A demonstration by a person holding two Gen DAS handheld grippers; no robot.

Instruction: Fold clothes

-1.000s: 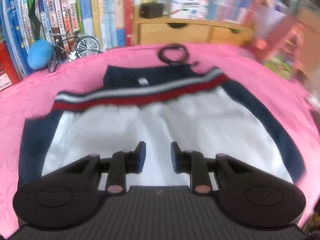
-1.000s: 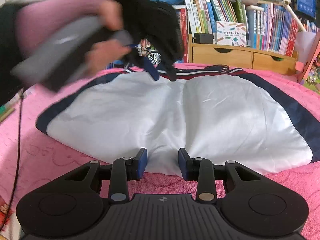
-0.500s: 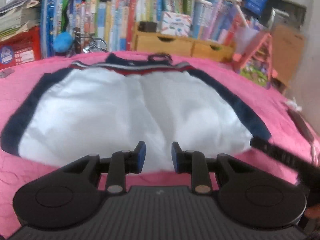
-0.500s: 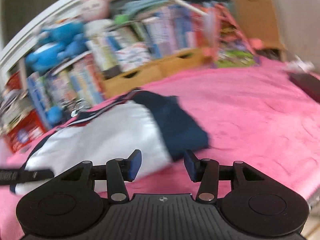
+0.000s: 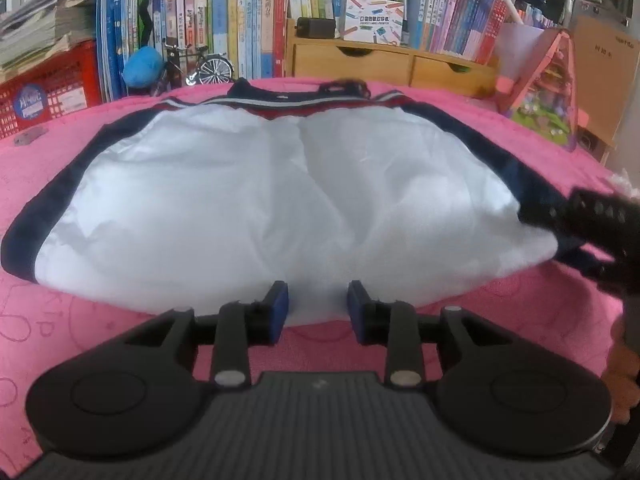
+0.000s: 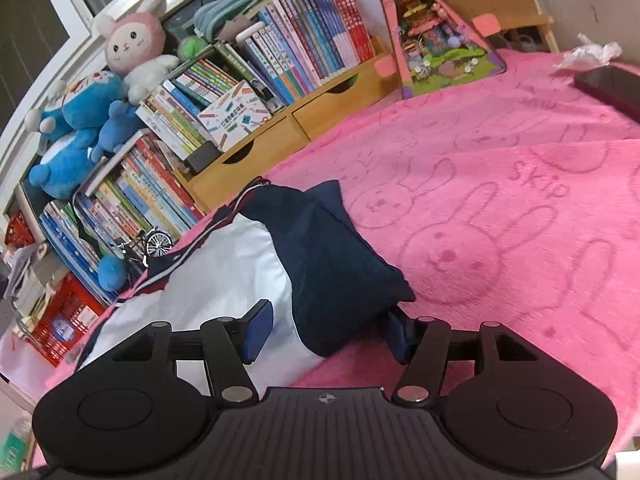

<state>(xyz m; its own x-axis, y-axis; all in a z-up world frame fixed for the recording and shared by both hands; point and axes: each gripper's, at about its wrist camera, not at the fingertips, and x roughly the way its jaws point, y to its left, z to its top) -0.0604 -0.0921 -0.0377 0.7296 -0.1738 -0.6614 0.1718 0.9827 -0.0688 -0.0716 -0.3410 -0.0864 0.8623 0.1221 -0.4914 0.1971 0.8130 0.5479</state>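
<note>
White shorts [image 5: 280, 200] with navy side stripes and a red, white and navy waistband lie flat on the pink blanket [image 5: 80, 320], waistband away from me. My left gripper [image 5: 318, 306] is open and empty at the middle of the near hem. My right gripper [image 6: 326, 334] is open, with its jaws on either side of the navy right hem corner [image 6: 336, 280]. It also shows at the right edge of the left wrist view [image 5: 592, 224].
A bookshelf [image 5: 240, 20] and wooden drawers [image 5: 392, 60] stand behind the blanket. A toy bicycle [image 5: 200, 68], a blue ball [image 5: 144, 66] and a red crate [image 5: 48, 88] sit at the back left. A pink toy house [image 6: 436, 28] and a dark phone [image 6: 612, 88] lie right.
My left gripper has drawn back from over the shorts to the near hem. My right gripper has swung right to the navy hem corner and opened wider around it.
</note>
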